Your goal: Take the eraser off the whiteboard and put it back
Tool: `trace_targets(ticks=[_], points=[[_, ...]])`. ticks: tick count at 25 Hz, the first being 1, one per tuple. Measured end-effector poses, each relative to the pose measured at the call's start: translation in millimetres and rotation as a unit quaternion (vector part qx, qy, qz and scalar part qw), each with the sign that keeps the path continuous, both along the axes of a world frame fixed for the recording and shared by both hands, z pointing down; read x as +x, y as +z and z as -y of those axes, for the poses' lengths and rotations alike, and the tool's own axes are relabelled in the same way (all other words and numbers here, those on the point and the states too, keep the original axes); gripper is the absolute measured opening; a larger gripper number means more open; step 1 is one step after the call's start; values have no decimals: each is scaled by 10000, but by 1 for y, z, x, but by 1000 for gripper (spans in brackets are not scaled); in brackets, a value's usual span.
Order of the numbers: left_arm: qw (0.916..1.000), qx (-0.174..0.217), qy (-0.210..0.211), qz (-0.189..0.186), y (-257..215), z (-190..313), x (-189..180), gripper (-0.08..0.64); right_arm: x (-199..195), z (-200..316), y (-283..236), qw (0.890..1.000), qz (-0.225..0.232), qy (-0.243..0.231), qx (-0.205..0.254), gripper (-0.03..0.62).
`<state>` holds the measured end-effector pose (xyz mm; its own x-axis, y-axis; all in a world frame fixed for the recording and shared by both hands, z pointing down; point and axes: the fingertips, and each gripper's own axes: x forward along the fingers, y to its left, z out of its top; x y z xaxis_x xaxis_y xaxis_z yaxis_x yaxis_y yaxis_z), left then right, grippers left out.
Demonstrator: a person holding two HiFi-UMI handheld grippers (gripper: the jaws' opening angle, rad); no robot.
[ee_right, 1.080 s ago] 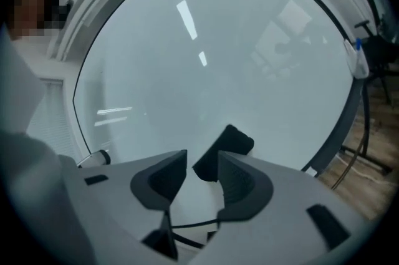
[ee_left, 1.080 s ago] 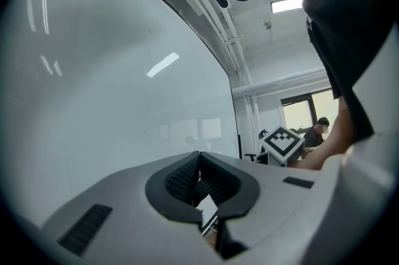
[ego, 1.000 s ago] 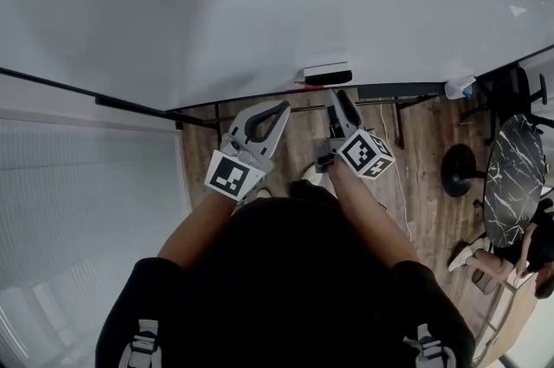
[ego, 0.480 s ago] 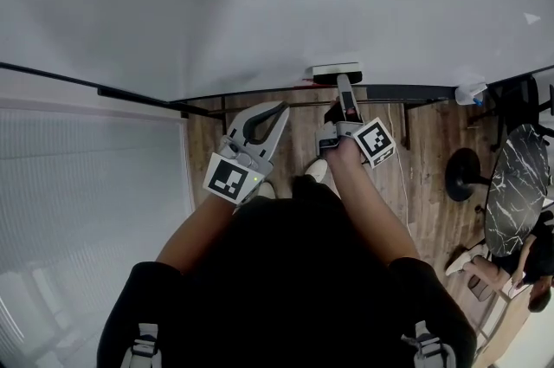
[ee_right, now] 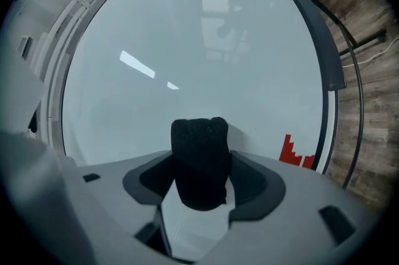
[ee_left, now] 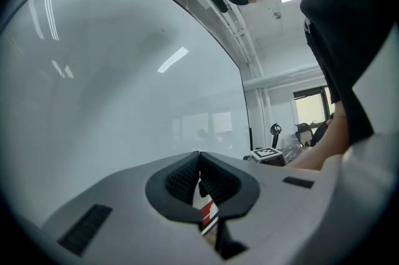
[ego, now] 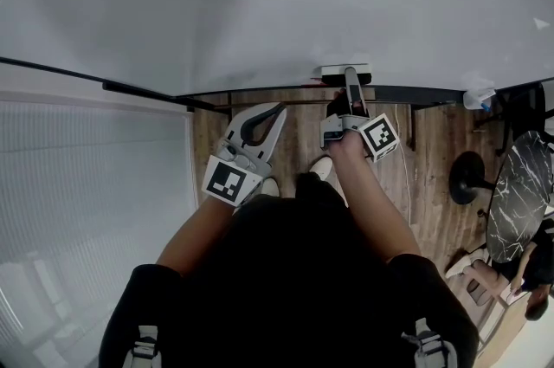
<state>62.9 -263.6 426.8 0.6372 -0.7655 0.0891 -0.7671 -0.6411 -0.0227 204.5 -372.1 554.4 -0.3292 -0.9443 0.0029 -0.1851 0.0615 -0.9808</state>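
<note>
1. The eraser [ego: 344,73] sits on the board [ego: 260,3], low down and just above the tray [ego: 415,93]. It is dead ahead of the right tongs [ego: 351,84].
2. In the right gripper view the eraser's black felt stands between the two jaws. The jaws are spread and closing around it. The pads [ee_right: 249,179] are close on either side, but I see no firm pinch yet.
3. The left tongs [ego: 279,108] are pressed together on nothing. They hang back from the board, off to the left of the right tongs and clear of the eraser.
4. The relation that matters is the eraser's long axis, which runs along the tray, level across the board. The right tongs are rolled onto their side, so the jaws bracket the short width from above and below. That looks like the right way to take it.
5. The right hand is plainly the nearer one. The left has no part in this step, as far as I can judge.
6. The coming move seems to need only a squeeze or a straight pull back from the board, with no reach sideways.
7. One risk is that a pad slips off the soft felt instead of gripping the body.
</note>
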Motion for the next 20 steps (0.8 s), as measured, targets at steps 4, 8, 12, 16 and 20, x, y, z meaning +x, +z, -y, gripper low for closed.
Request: trace_targets(ticks=[4, 8, 12, 16, 20], points=[[10000, 2, -23, 12, -1, -2, -2, 5, 0, -1, -2, 10000, 10, -3, 61, 219], [10000, -24, -53, 30, 0, -5, -7, 5, 0, 0, -4, 9999, -76, -9, 70, 221], [10000, 5, -67, 21, 0, -10, -14, 5, 0, -1, -8, 9994, -309, -22, 135, 218], [10000, 37, -48, -9, -3, -15, -20, 5, -4, -8, -22, 9975, -614, -98, 333, 218], [10000, 60, -34, -50, -5, -22, -27, 5, -11, -23, -29, 9946, -929, -205, 422, 218]])
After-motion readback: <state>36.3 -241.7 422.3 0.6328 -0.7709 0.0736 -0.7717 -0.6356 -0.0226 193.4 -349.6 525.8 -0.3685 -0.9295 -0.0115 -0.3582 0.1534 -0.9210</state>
